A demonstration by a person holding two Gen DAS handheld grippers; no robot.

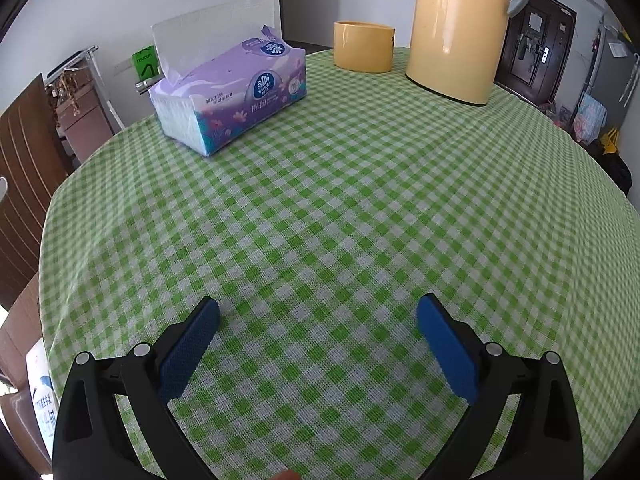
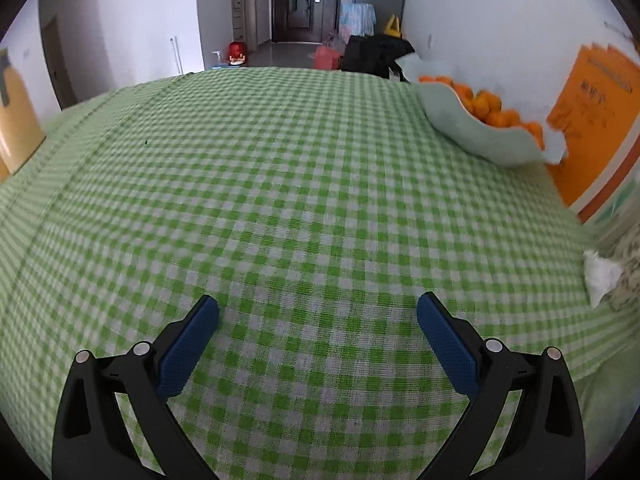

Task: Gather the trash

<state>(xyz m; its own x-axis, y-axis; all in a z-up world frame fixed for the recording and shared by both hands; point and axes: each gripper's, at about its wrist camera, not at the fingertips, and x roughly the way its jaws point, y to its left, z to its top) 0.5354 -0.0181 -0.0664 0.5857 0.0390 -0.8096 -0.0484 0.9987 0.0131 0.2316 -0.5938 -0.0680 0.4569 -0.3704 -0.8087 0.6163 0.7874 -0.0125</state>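
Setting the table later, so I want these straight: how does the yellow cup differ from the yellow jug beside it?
The yellow cup is short and squat; the yellow jug stands far taller. The cup is open-topped with no handle showing; the jug narrows upward and carries a grey handle. Both are pale yellow, upright on the checked tablecloth.

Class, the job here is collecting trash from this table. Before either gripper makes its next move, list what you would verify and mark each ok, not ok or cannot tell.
1. Left gripper open and empty: ok.
2. Right gripper open and empty: ok.
3. Trash located: ok, a crumpled white tissue lies at the table's right edge.
4. Tissue between the right gripper's fingers: not ok, it sits far off to the right.
5. Trash bin located: cannot tell, none shows in either view.
6. Bowl of oranges clear of the tissue: ok, it stands well beyond it.
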